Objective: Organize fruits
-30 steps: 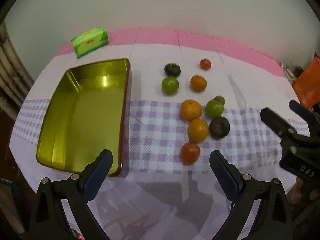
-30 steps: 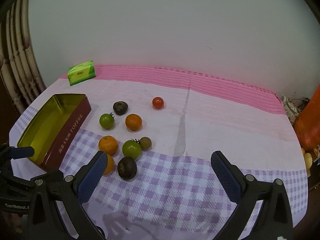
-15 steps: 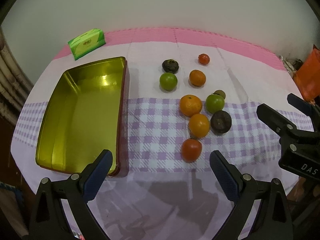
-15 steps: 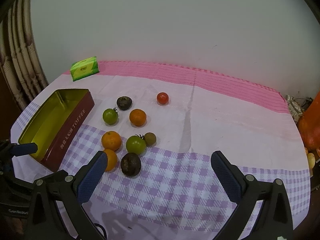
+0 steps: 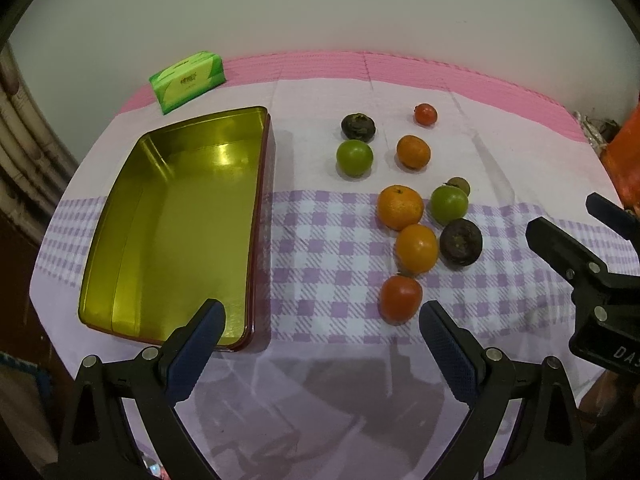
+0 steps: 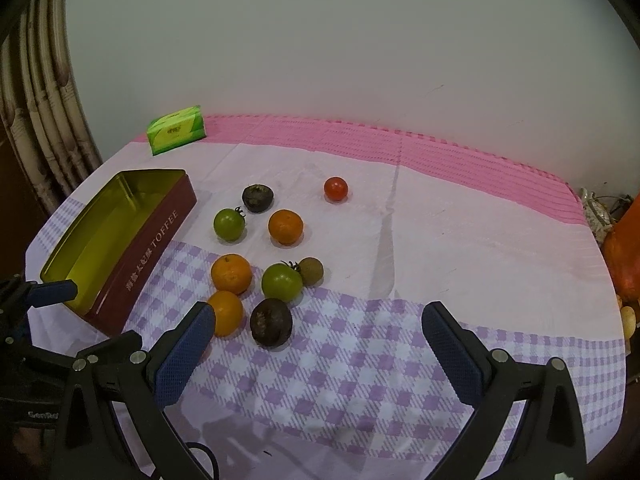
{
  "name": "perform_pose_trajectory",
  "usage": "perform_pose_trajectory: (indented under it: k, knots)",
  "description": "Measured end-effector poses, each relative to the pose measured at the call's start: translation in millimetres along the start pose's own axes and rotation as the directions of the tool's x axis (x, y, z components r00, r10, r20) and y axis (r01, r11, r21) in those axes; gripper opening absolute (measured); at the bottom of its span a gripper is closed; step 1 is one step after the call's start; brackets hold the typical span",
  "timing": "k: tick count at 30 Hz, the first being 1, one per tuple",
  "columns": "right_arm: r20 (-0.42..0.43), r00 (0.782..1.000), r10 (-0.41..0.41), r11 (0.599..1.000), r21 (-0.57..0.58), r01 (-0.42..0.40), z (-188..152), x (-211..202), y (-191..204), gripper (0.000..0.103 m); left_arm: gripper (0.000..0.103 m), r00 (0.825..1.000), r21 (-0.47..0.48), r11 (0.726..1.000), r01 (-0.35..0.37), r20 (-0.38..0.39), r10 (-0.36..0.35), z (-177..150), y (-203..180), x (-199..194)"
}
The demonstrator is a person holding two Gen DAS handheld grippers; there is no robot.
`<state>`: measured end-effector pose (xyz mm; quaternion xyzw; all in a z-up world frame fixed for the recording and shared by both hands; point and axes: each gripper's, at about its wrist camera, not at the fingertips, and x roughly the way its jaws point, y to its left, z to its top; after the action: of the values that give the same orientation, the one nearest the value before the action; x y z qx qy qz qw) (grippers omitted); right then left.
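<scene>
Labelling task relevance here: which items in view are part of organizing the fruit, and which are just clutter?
Job: round fruits in orange, green, red and dark brown; open gold-lined maroon toffee tin.

Lying about: green tissue pack; orange bag at the right edge.

Three oranges (image 5: 400,207). Two green tomatoes (image 5: 354,157). Two red tomatoes (image 5: 400,298). Two dark purple fruits (image 5: 460,241). One small brown fruit (image 5: 458,185). One gold tin (image 5: 176,216). One green tissue pack (image 5: 187,81). Two grippers (image 5: 320,334).
</scene>
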<state>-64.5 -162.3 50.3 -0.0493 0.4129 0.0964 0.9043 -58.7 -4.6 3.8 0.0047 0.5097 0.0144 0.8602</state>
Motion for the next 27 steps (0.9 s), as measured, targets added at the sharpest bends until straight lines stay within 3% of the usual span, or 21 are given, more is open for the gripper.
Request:
perform_pose_trajectory:
  k: [27]
  knots:
    - [-0.034, 0.999, -0.01, 0.999, 0.049, 0.012, -2, 10, -17, 0.103, 0.097, 0.999, 0.011, 1.0, 0.024, -0.049, -0.023, -5, -7, 13]
